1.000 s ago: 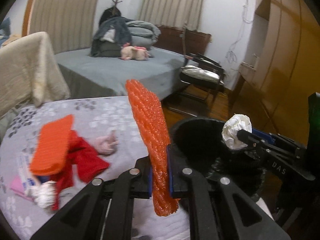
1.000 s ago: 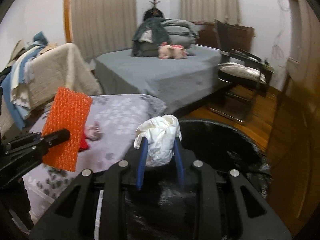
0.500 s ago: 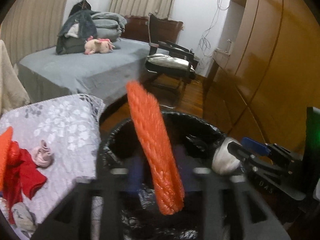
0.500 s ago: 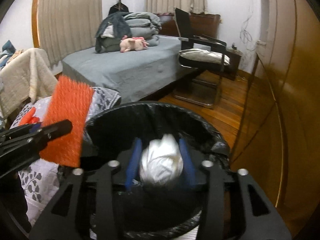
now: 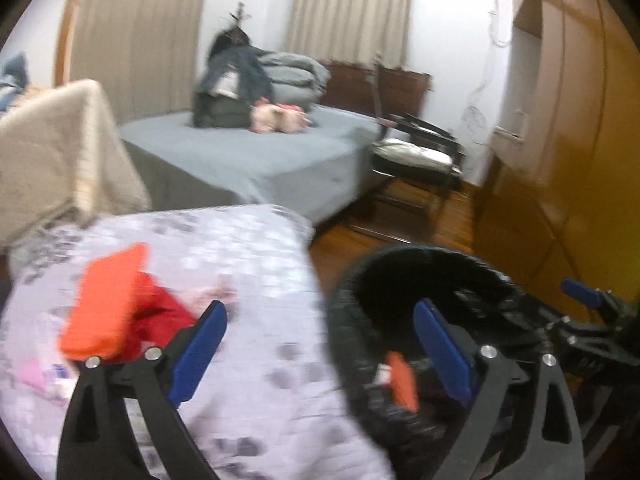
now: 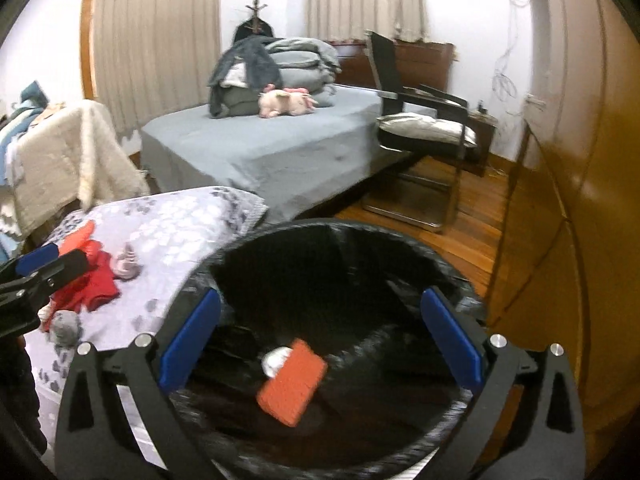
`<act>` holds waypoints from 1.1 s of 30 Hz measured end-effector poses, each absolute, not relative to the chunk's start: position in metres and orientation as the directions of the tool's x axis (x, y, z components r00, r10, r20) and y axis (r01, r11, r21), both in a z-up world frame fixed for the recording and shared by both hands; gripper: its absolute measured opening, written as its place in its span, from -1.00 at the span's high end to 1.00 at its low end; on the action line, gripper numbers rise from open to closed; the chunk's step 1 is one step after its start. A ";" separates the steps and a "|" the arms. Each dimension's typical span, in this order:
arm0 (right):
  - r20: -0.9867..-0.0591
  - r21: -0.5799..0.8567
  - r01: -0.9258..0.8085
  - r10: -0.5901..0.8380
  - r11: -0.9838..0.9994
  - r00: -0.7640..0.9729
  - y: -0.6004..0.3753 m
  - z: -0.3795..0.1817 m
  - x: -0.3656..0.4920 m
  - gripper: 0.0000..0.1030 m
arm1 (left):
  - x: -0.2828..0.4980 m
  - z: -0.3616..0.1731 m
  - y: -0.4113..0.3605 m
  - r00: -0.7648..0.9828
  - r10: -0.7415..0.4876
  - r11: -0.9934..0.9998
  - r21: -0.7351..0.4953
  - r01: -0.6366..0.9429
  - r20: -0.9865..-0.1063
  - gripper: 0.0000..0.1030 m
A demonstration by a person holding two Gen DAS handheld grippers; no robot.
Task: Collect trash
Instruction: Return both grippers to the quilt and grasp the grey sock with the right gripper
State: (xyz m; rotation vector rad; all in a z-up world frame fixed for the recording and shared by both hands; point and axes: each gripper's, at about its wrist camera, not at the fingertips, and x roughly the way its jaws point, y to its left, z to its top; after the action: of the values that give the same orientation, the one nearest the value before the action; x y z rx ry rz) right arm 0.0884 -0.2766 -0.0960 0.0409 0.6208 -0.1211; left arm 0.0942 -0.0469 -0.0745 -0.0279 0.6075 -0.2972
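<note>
Orange pad in black bin (white wad beside); jaws just opened, empty.

Two orange sponges, one black bin, one chair, two claws.

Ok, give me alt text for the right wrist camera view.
The right gripper, jaws wide open and empty, looks into a black-lined trash bin holding an orange sponge and a white wad. Left, a floral bedspread holds red cloth.
</note>
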 end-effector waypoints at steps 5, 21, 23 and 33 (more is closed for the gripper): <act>-0.569 0.036 0.029 -0.004 0.999 0.822 -0.230 -0.090 0.099 -0.90 | 0.077 -0.072 0.015 0.830 -0.150 0.988 -0.049 0.147 -0.538 -0.80; -0.585 0.043 -0.254 0.230 0.966 0.777 -0.068 -0.119 0.131 -0.89 | 0.049 -0.109 0.153 0.794 0.112 0.986 -0.033 -0.163 -0.598 -0.76; -0.594 0.043 -0.278 0.249 0.960 0.765 -0.053 -0.127 0.134 -0.89 | 0.049 -0.112 0.160 0.791 0.117 0.984 -0.037 -0.174 -0.600 -0.76; -0.631 0.037 -0.357 0.298 0.933 0.716 -0.002 -0.159 0.138 -0.80 | 0.048 -0.122 0.178 0.783 0.127 0.980 -0.043 -0.193 -0.609 -0.75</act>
State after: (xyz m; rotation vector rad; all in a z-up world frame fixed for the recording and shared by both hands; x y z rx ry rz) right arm 0.1385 -0.0021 -0.1589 -0.0899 0.6821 0.3631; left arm 0.0478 0.1783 -0.1217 -0.1051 0.6495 0.1730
